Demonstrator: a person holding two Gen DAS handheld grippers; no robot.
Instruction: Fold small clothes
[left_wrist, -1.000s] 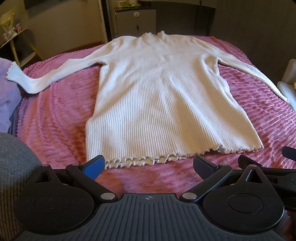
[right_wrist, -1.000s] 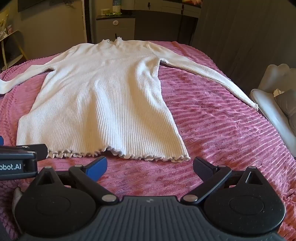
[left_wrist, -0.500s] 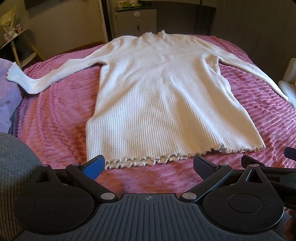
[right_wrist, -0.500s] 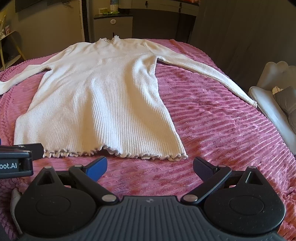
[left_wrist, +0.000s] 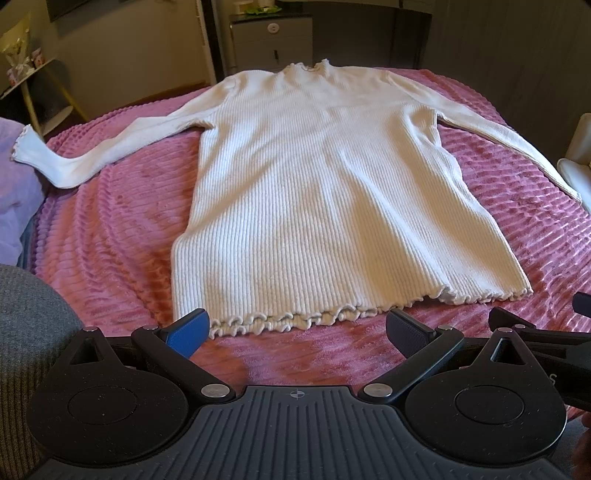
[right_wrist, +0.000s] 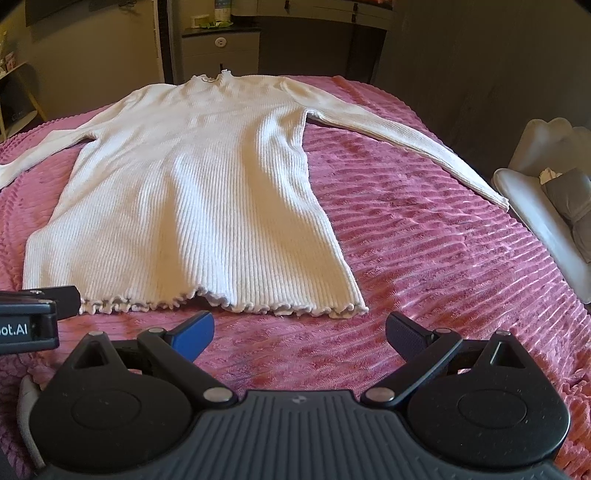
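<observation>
Jaws apart before flat sweater (left_wrist: 325, 192)

Bare pink bedspread (right_wrist: 424, 258) flanks the sweater (right_wrist: 192, 192); armchair (right_wrist: 546, 206) crowds its right edge.

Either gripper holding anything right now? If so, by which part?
Nothing held. Left gripper and right gripper are both open, short of the white top's ruffled hem.

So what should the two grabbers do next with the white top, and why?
Probably ease both forward to the frilly hem. The white top lies flat on the pink blanket, sleeves spread, nothing folded yet. The left gripper and right gripper are both open, empty and just short of that hem, so gripping it looks like the first step.
</observation>
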